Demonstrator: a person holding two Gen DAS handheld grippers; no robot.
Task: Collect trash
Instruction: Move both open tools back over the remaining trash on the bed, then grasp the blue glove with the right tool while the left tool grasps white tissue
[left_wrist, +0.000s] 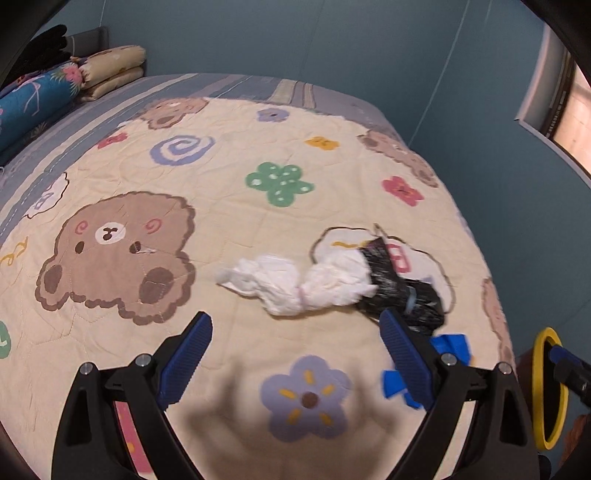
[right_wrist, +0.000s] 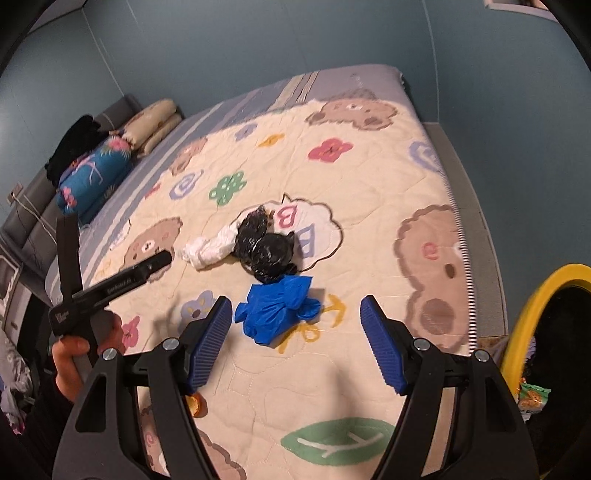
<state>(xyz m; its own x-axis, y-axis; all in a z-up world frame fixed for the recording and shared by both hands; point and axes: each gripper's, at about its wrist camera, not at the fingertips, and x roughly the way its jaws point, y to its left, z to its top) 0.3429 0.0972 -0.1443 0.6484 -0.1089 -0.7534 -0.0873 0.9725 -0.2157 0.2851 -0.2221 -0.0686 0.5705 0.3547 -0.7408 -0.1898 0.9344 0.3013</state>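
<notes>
A bed covered by a cream quilt (right_wrist: 369, 229) printed with bears and flowers is seen from two handheld grippers, both angled downward. At the far left of the right wrist view, a hand (right_wrist: 70, 360) is seen gripping the handle of the left gripper (left_wrist: 295, 354). Its blue-padded jaws stand wide apart with nothing between them.

Three pieces of trash are laid in a loose row on the quilt. Furthest left is a crumpled white bag (right_wrist: 210, 249), its long axis running left to right; a crumpled black bag (right_wrist: 266, 247) is touching its right end; a crumpled blue bag (right_wrist: 275, 310) lies just nearer, in front of the black one.

The right gripper (right_wrist: 295, 343) is also held open and empty. The blue bag lies just ahead of its jaws, slightly left of centre, so the right hand is judged the nearer one for that piece. From the left gripper, the white bag lies ahead and a little right, while the black bag sits beyond its right finger.

At the far right, a yellow-rimmed bin (right_wrist: 524, 306) with a dark interior stands beside the bed. Folded bedding (right_wrist: 151, 125) and a floral bolster (right_wrist: 94, 173) are stacked at the head, against blue-grey walls.
</notes>
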